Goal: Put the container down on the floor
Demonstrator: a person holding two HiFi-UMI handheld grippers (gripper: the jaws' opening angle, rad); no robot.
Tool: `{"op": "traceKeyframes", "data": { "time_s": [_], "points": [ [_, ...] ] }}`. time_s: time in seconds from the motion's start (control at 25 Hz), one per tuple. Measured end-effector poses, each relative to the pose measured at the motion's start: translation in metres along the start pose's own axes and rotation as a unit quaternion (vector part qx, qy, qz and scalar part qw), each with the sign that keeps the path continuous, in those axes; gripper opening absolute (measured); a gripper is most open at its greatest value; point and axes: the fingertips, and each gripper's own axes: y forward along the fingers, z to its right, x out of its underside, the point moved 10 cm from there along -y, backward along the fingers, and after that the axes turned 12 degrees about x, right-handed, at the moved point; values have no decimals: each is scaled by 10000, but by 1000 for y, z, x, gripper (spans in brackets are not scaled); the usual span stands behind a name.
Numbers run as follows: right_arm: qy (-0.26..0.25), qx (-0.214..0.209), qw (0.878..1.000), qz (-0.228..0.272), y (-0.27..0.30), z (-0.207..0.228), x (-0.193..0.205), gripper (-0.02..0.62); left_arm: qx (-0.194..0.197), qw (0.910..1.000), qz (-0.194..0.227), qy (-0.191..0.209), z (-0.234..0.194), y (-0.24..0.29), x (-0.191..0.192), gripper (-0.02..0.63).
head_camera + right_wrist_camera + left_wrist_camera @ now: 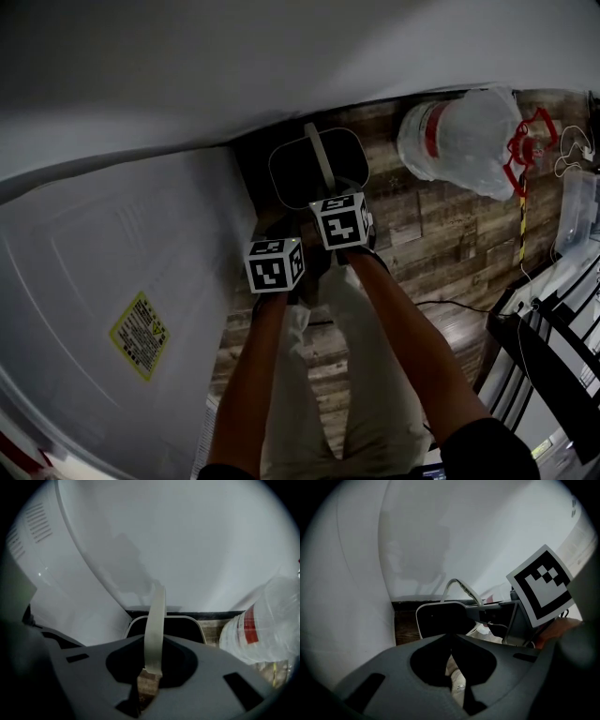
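White appliance (112, 262): fills the left side, a yellow label (140, 335) on its face; with the wall (187, 56) it forms the corner where the load is going.
Left gripper (452, 641): tongs pressed together with nothing between them. It sits just beside the other gripper and takes no weight, so it seems to be held clear of the job.
Container (295, 173): dark inside with a pale rim, low in the corner between appliance and wall, over the wooden floor (441, 244). No view shows whether its base touches the boards.
Handle (322, 155): a pale strap standing upright over the opening, probably because it is being held from above.
Right gripper (153, 663): tongs clamped narrow on the handle, the strap running up between them. Carrying by the strap likely lets the container hang level as it goes down.
Water bottle (459, 131): a big wrapped bottle on the floor to the right, near the container but apart from it.
Judgement: lowering looks nearly done; letting go remains.
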Motion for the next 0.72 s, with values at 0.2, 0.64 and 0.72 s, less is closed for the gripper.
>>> {"op": "traceKeyframes", "data": {
  "time_s": [0.2,0.64,0.72],
  "points": [
    [113,-58,9999,-56,-2,3,12,34,-9,10000,-59,9,1,2,8,17],
    [195,-77,9993,-313,-7,3,48,34,19,9997,-225,48,9,11,25,17],
    [188,-90,9992,-339,-7,4,53,34,-16,9997,-232,19,8,11,27,17]
  ]
}}
